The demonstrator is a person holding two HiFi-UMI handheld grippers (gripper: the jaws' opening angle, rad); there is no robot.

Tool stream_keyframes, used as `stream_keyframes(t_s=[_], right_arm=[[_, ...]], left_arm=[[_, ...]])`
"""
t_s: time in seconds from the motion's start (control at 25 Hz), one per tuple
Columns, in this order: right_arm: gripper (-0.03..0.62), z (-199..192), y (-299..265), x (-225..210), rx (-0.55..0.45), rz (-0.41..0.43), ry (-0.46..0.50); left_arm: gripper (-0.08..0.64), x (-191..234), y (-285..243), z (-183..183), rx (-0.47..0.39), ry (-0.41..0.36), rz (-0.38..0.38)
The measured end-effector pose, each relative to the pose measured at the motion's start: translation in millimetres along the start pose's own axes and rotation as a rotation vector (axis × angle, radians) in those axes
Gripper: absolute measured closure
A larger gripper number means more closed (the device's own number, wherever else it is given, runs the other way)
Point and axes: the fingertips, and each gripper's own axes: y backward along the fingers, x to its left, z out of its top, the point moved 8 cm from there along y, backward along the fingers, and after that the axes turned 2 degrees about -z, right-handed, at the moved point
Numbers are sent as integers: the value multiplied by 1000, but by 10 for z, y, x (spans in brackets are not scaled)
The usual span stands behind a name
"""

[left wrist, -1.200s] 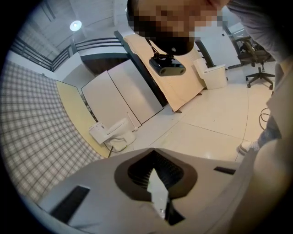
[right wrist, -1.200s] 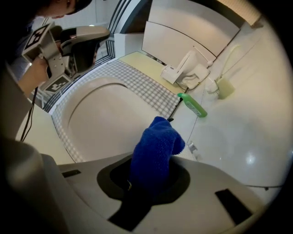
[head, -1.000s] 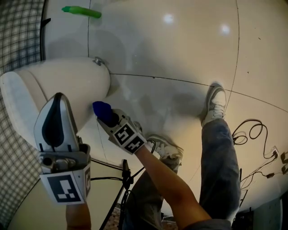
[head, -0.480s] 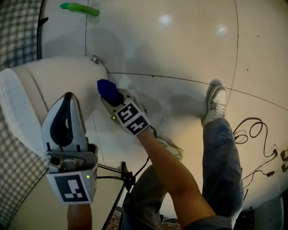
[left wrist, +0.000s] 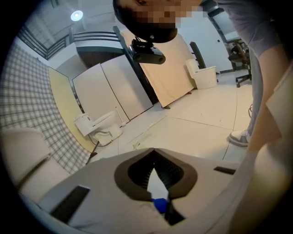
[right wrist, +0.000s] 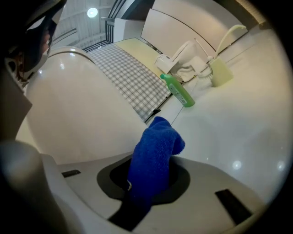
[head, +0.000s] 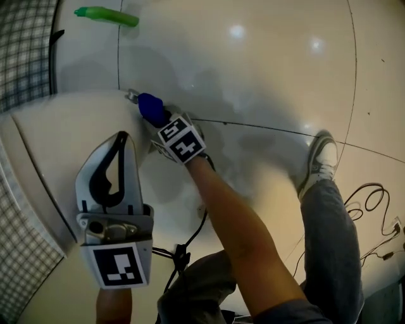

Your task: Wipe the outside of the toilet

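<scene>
1. Right gripper [head: 163, 121] is pinching a blue cloth [head: 150, 106] between its jaws; the cloth is bulging out past the jaw tips in a thick, bunched fold, and the right gripper view is showing it filling the gap between the jaws.
2. That cloth is sitting low against the curved outer side of the white toilet [head: 69, 133], just beside a small metal fitting [head: 133, 95] at the toilet's base; the pictures are not making clear how firmly it is pressing.
3. The left gripper [head: 121, 140] is hanging over the toilet's side, apart from the cloth; its jaws are meeting at their tips and holding nothing, with only a hollow loop showing behind the tips.
4. A bare forearm [head: 237, 234] is reaching from the bottom of the head view up to the right gripper.
5. A green bottle [head: 104, 16] is lying on its side on the glossy pale tiled floor [head: 266, 69], beyond the toilet and near a checked wall [head: 25, 57].
6. A white and grey shoe [head: 320, 161] is standing on the floor to the right, well apart from the toilet; dark cables [head: 370, 199] are curling on the floor beyond it.
</scene>
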Motion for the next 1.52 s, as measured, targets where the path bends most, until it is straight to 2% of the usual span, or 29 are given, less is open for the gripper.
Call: stream_keyframes(t_s=[0.28,0.48,0.6,0.8,0.96,1.12,1.24,1.36,1.52], right_arm=[[517,-492,189,360,40,23,-74],[517,-901,489,896,81,47,-156],[517,-1098,541,1069,108,66,-164],[517,-931,680,1080,64,31,-183],[517,-497,988,1159,23,-20,-168],[517,57,1326,1507,-40,-62,-96],[517,265,1578,1830,-39,-71,51],[517,404,1765,2292,-10,-43,191],[517,818,1986,3034,36,25,303]], left_arm=[[545,-32,-139,-179,6,42,-22],[545,-171,15,-262,38,92,-48],[545,-255,92,-271,49,92,-55],[545,-246,230,-219,33,98,-25],[545,-215,477,23,30,148,-1],[545,-80,982,223,26,220,29],[545,-62,1546,116,-12,316,121],[545,-25,2132,-50,-36,391,218],[545,230,2781,-40,-17,489,333]])
